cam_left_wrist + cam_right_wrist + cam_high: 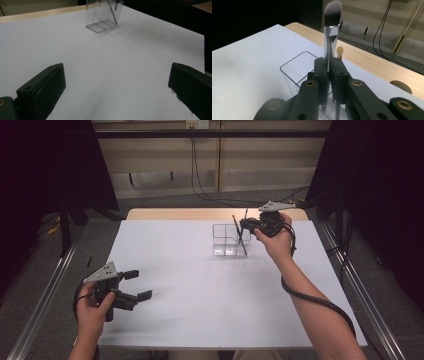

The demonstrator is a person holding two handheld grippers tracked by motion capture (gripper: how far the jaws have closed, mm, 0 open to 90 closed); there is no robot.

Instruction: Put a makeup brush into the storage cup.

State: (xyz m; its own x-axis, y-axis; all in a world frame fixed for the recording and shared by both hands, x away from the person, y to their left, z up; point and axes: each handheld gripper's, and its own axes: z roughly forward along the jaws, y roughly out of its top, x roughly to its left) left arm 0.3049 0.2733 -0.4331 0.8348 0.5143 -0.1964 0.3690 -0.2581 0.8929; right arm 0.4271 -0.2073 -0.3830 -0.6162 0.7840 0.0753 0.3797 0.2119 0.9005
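Right gripper (243,226) is hovering at about one o'clock on the table, over the clear organizer, its jaws closed together on the silver ferrule of a makeup brush (330,45). Right gripper view: brush is standing nearly upright, grey-white bristles at top, handle running down between the jaws into the organizer below. Right hand (276,240) is wrapping the gripper body from the three o'clock side, grey three-cornered plate riding on top, cable trailing back along the forearm.

Left gripper (138,285) is sitting at about eight o'clock, near the table's front-left corner, jaws spread wide apart and gripping nothing. Left gripper view: bare white surface is showing between the two black jaws. Left hand (93,302) is holding it just above or on the table; cannot tell which.

White table (190,285) is filling the middle of the high view, a strip of pale wood showing along its twelve o'clock edge.

Clear organizer (227,240) is standing upright at about one o'clock, well apart from the left gripper. It is divided into compartments. A thin dark stick (240,237) is leaning tilted inside it, at the side toward the right gripper; which compartment cannot be told.

Small tan-tipped applicator (339,52) is poking up just behind the jaws in the right gripper view, beside the brush.
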